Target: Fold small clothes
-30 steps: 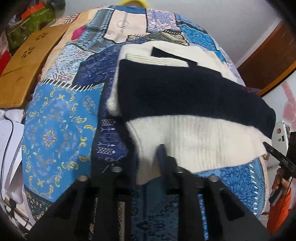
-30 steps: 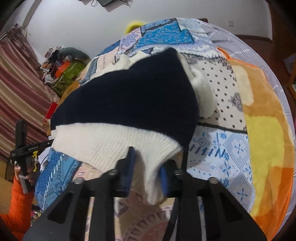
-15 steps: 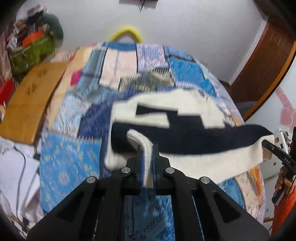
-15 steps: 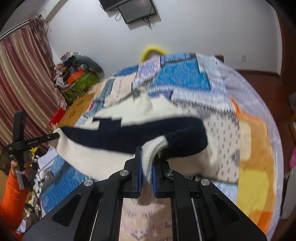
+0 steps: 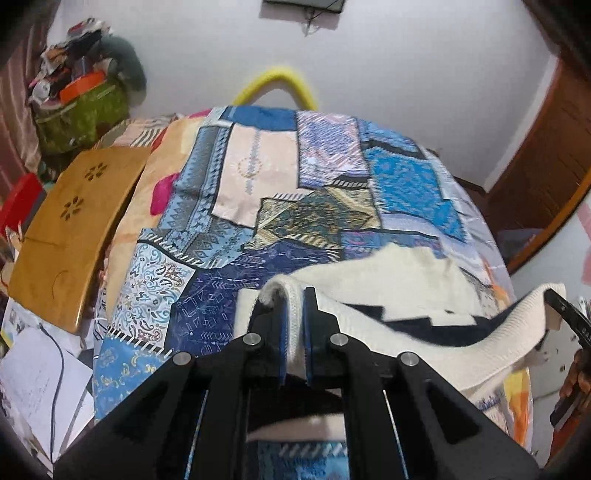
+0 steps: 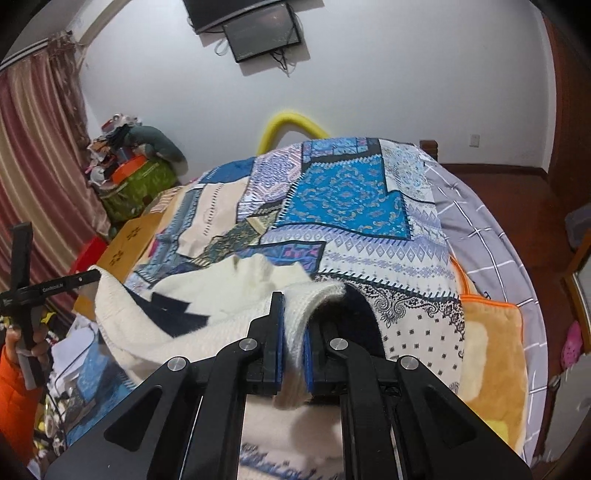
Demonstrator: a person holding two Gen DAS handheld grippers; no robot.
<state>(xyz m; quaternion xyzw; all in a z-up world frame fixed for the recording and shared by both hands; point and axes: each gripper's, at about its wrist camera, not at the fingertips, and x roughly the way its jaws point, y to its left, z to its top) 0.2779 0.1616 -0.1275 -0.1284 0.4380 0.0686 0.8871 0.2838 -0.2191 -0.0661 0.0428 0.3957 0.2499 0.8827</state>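
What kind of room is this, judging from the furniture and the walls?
Most likely a home bedroom: a bed under a patchwork bedspread, a wall-mounted screen, a striped curtain, and belongings piled in the corner.

Left hand-held gripper (image 5: 294,325): both black fingers point forward and downward, blue pads pressed together on a fold of cream ribbed knit, jaws closed upon it. Right hand-held gripper (image 6: 294,332): same attitude, blue pads clamped on another fold of the knit. In the right wrist view the left unit appears at the left edge, gripped by the person's left hand (image 6: 26,341) above an orange sleeve (image 6: 14,398). In the left wrist view the right unit appears at the right edge, held by the right hand (image 5: 576,376).
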